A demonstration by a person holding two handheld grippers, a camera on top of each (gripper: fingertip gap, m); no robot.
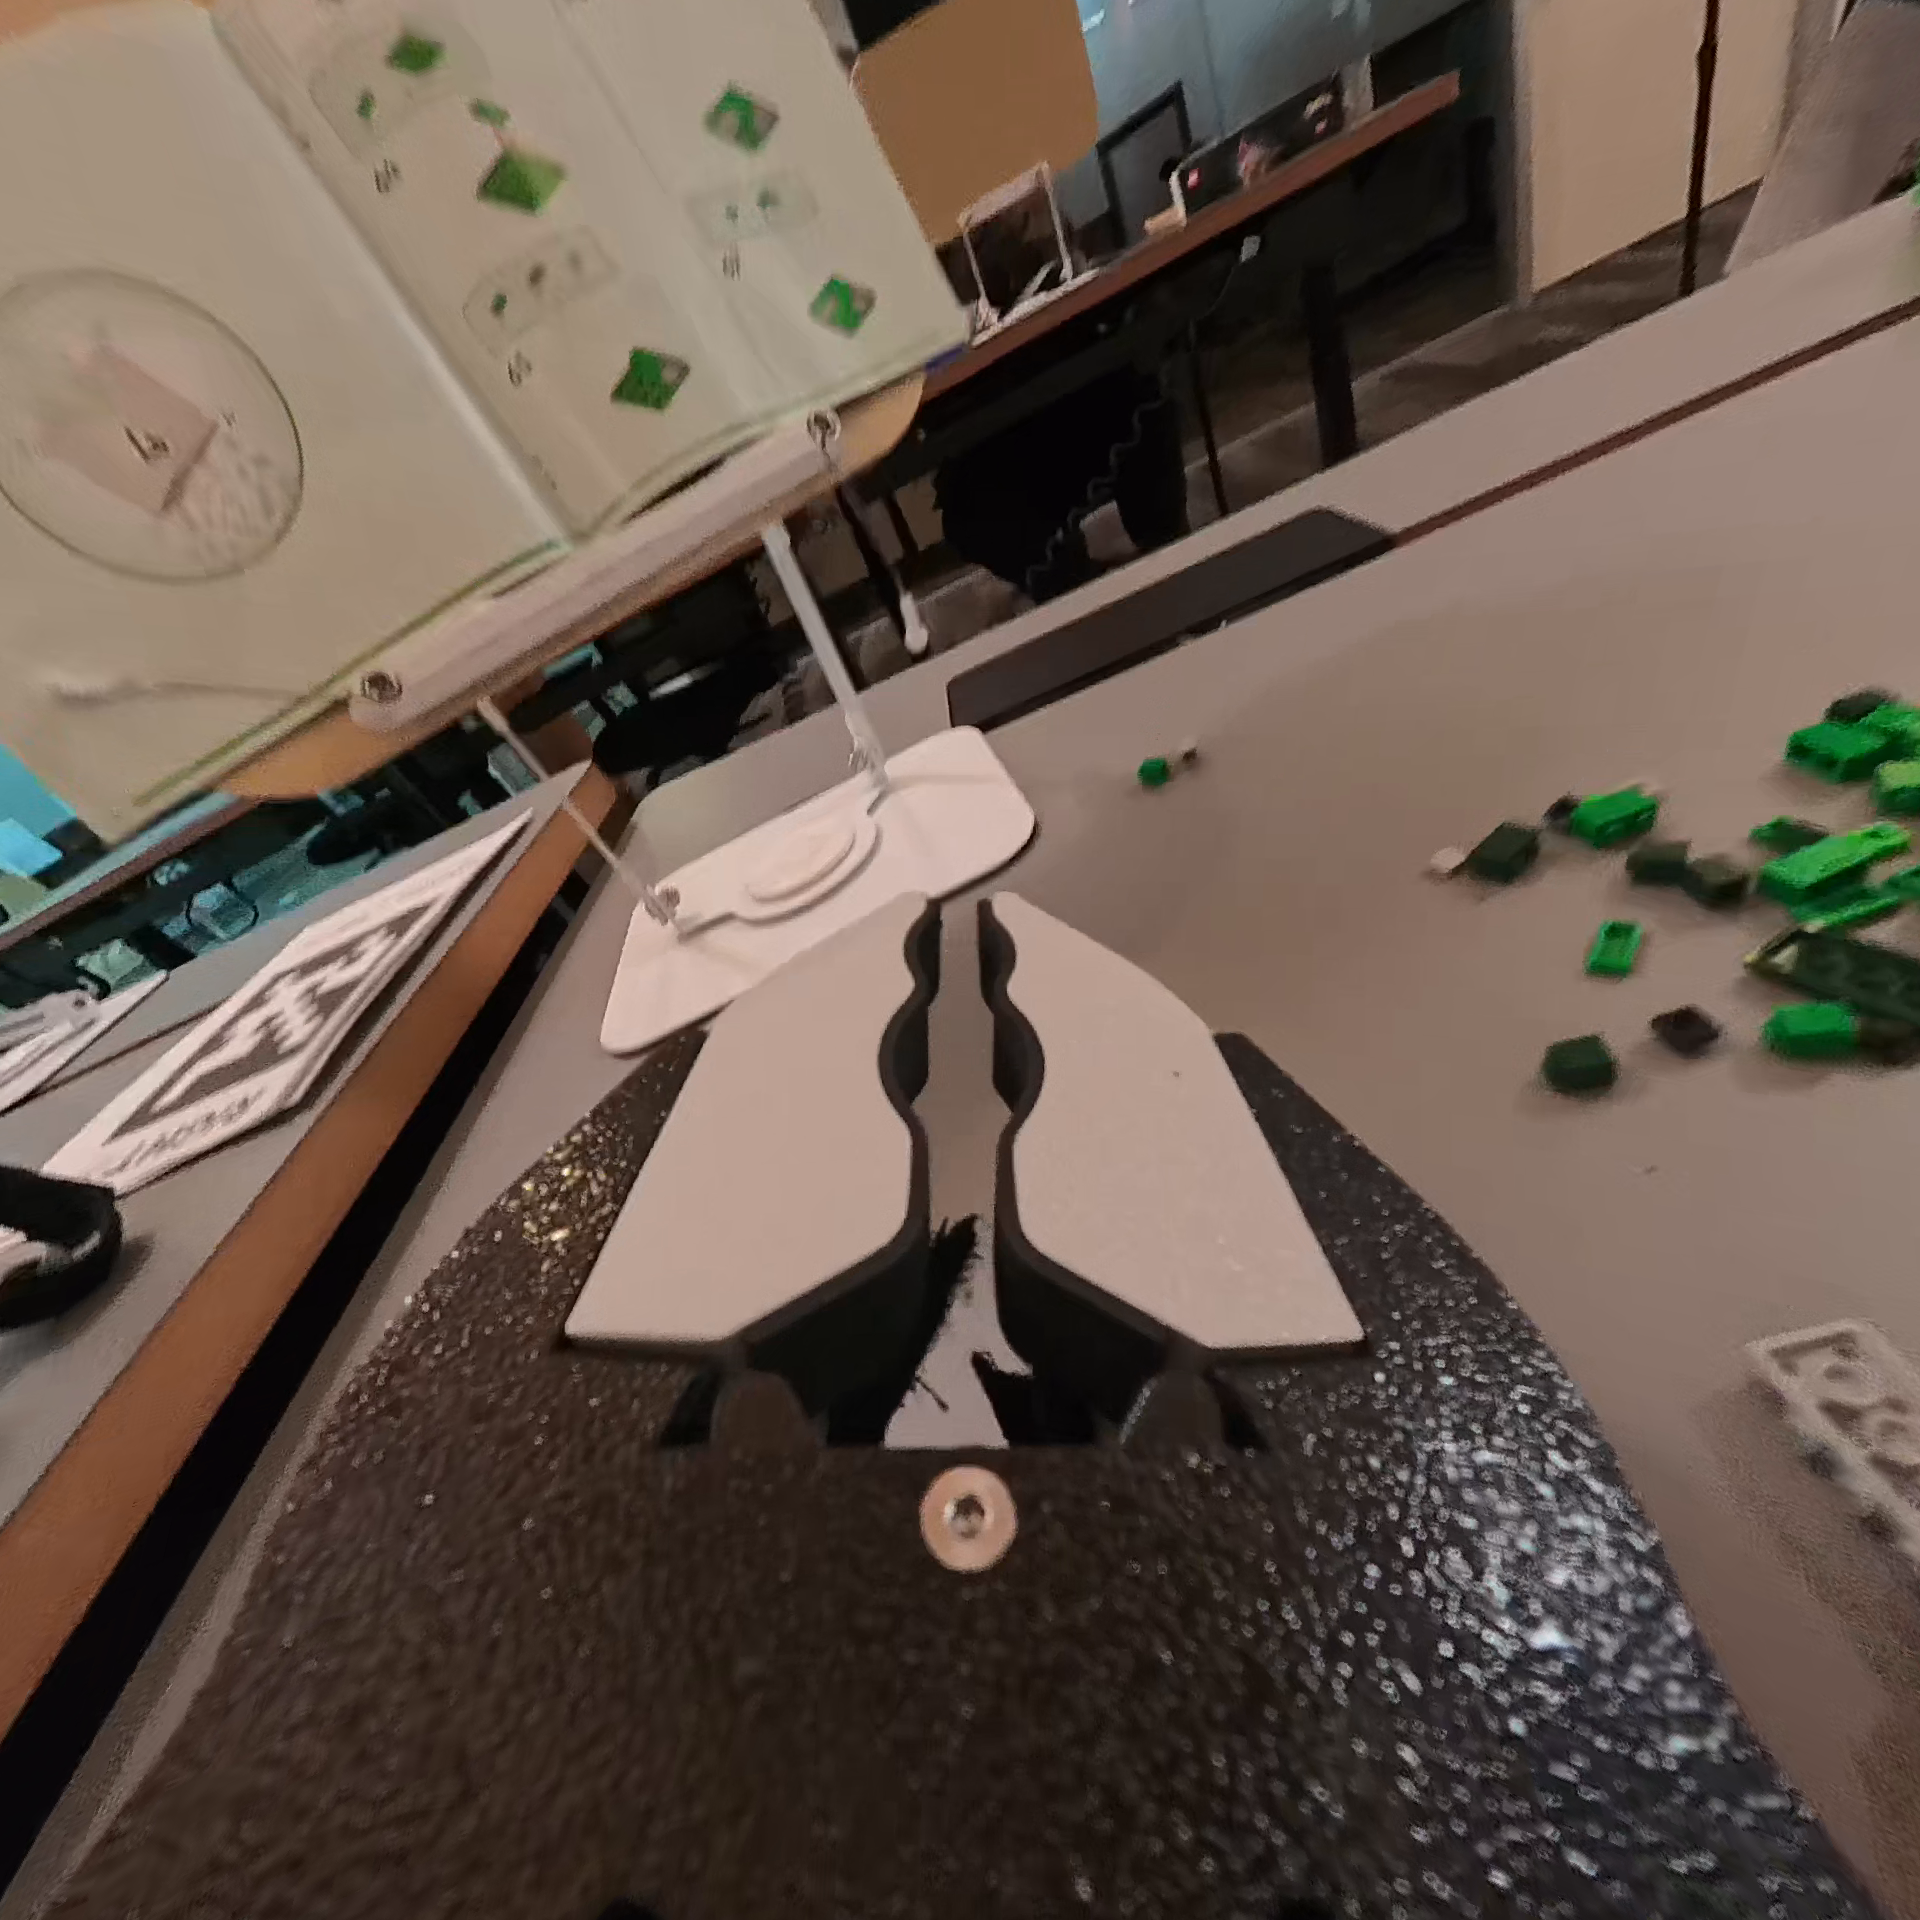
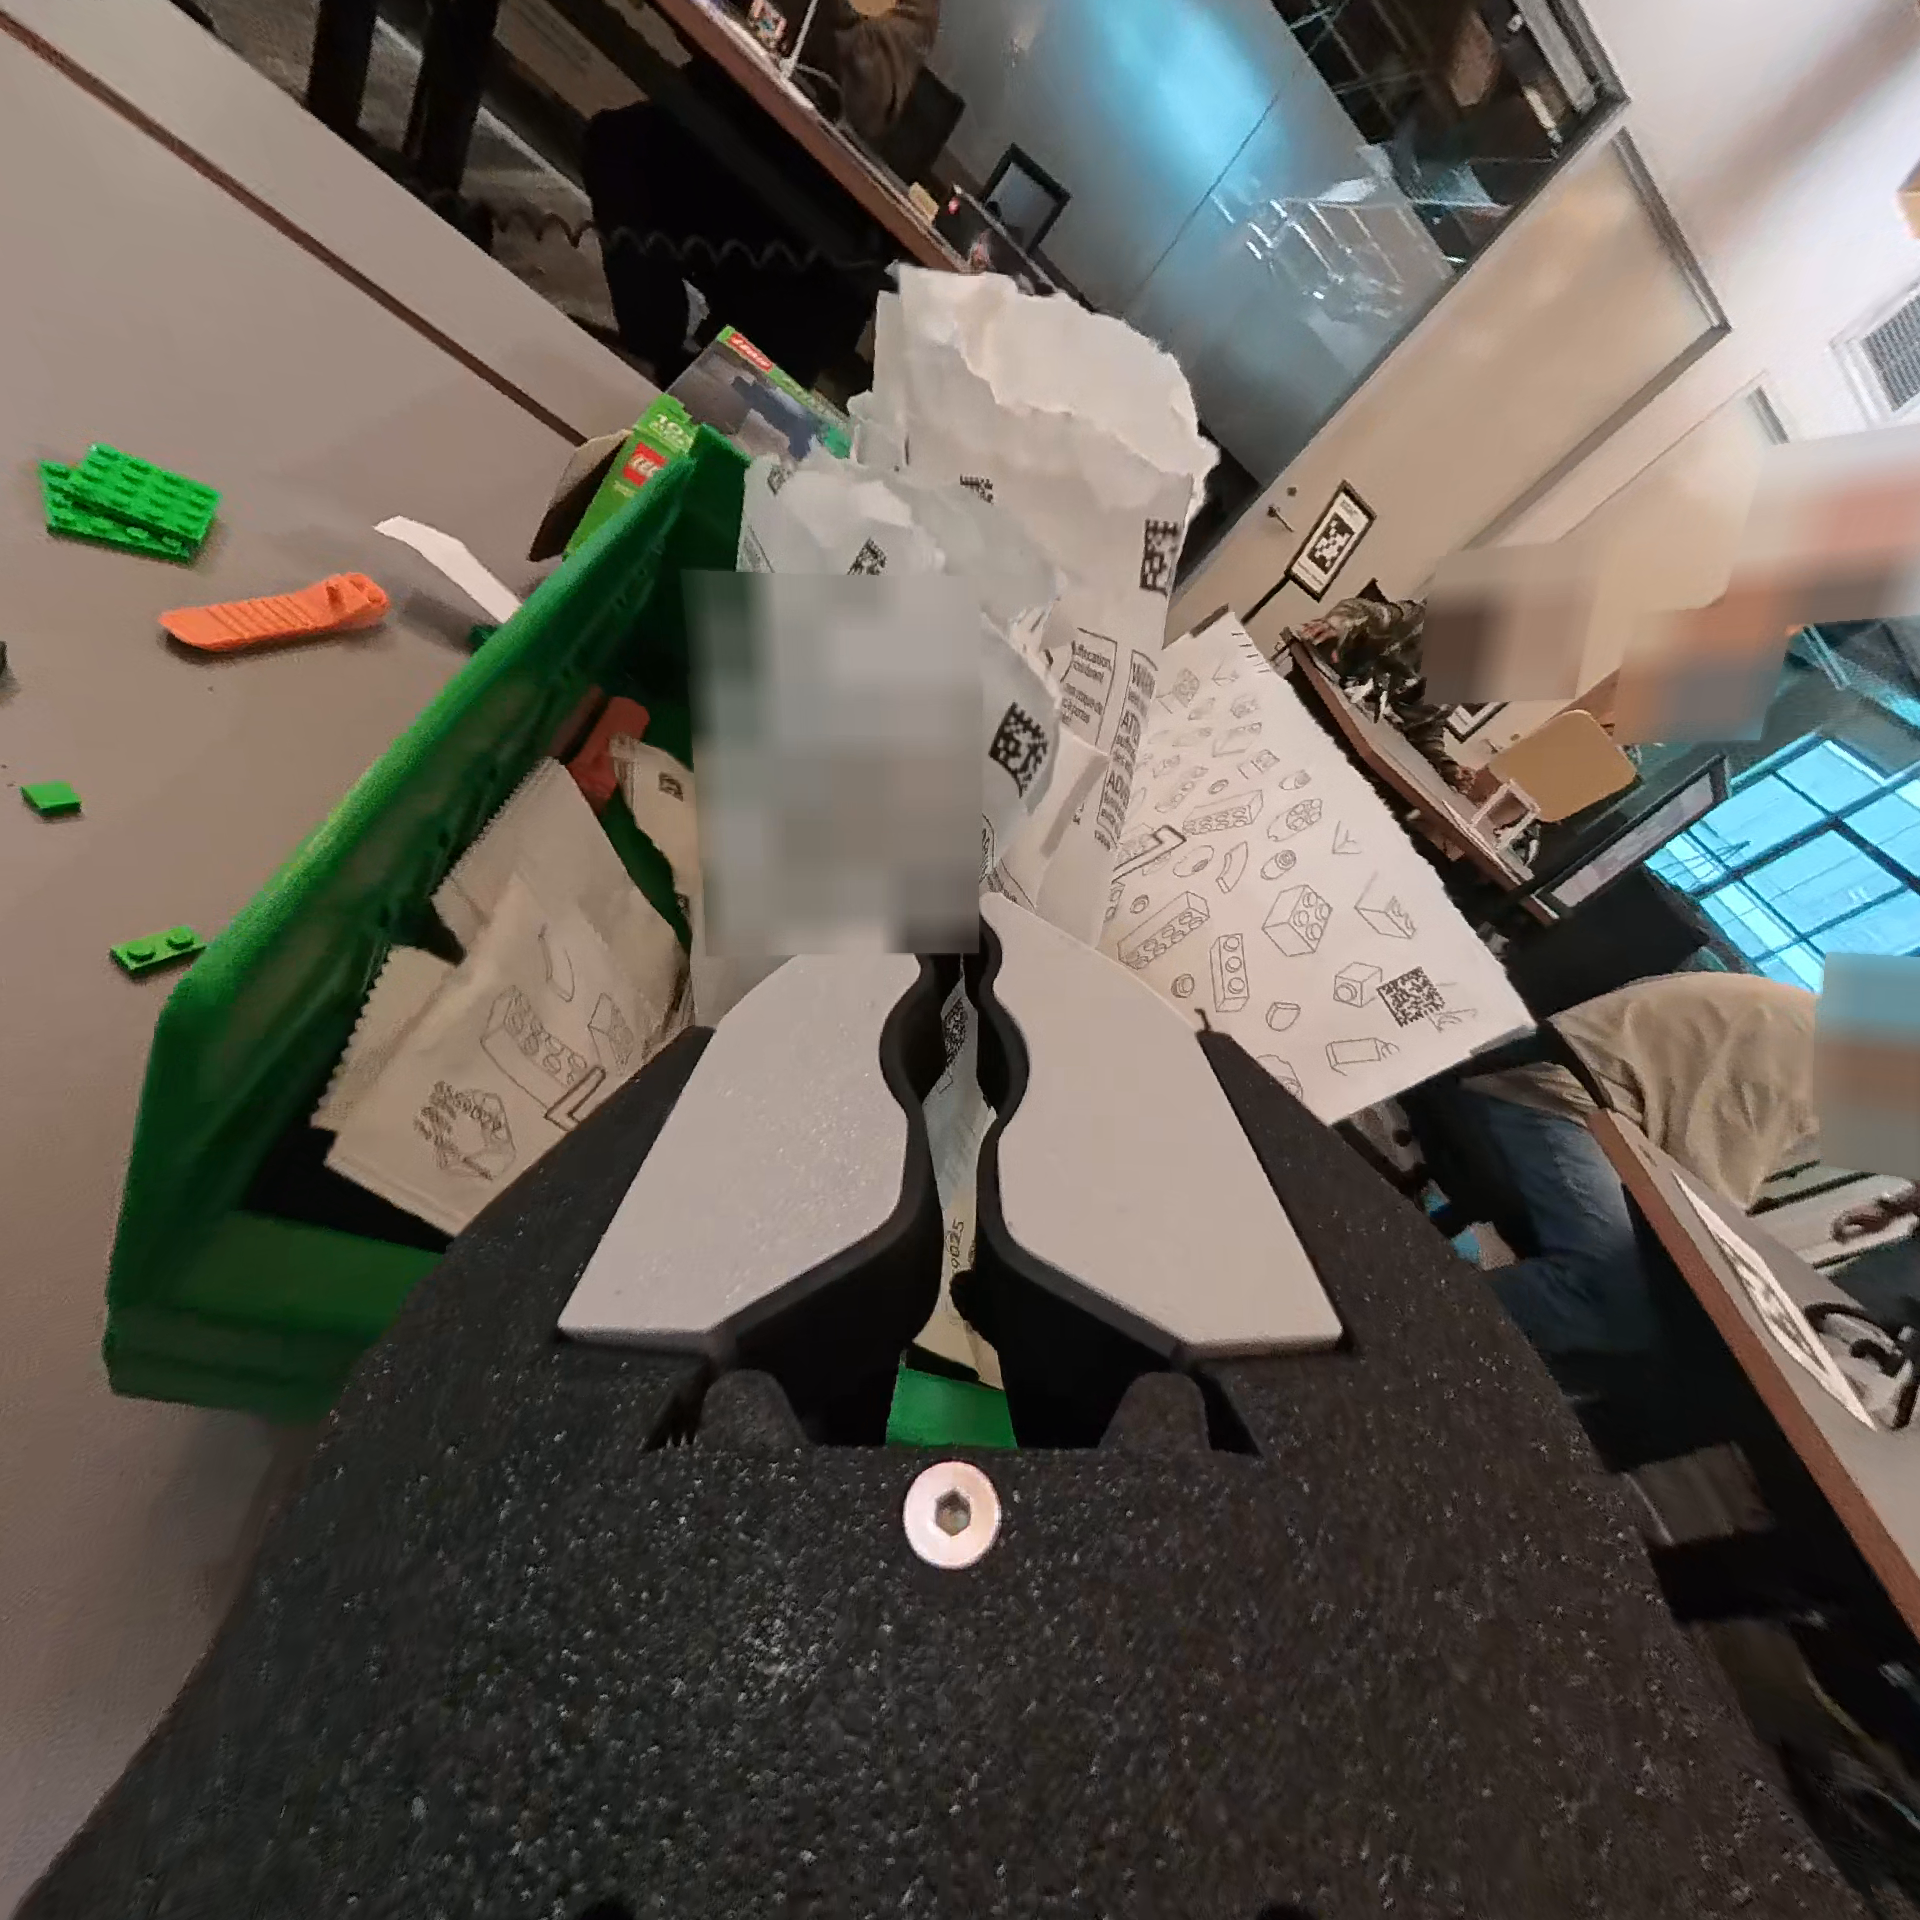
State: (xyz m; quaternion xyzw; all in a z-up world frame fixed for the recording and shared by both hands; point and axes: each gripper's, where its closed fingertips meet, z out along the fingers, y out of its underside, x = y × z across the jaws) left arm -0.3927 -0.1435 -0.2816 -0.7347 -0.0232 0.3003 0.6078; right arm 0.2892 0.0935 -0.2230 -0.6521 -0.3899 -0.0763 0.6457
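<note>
- Right tongs (image 2: 958,966) – nearly together, over a green bin (image 2: 343,904). A white paper strip (image 2: 958,1101) shows in the slim gap; prob. pinched, but can't tell for sure whether it's gripped or just lies behind.
- Strip: thin, light, floppy, tears easily; if taken, best near an edge, w/ a gentle pinch.
- Bin stuffed w/ paper bags (image 2: 520,997) printed w/ brick sketches, plus a torn crumpled one (image 2: 1029,395) standing tall. All soft, rustly, likely to shift or drag along together.
- A big printed bag (image 2: 1278,862) leans off to the right of the tongs, crowding that side.
- Beyond the bin on the bench (image 2: 208,343): orange wedge tool (image 2: 275,615), green plates (image 2: 130,504), small green bits, a boxed set (image 2: 665,457) at the bin's far end.
- Left tongs (image 1: 961,914) – close together, narrow gap, nothing between them; low over the bench, pointing at a white stand base (image 1: 831,883).
- Stand holds an open booklet (image 1: 436,312) overhead on thin rods.
- Loose green bricks (image 1: 1818,883) scattered well to the right; hard, small, slippery.
- A pale grid piece (image 1: 1839,1423) just right of the tongs' body.
</note>
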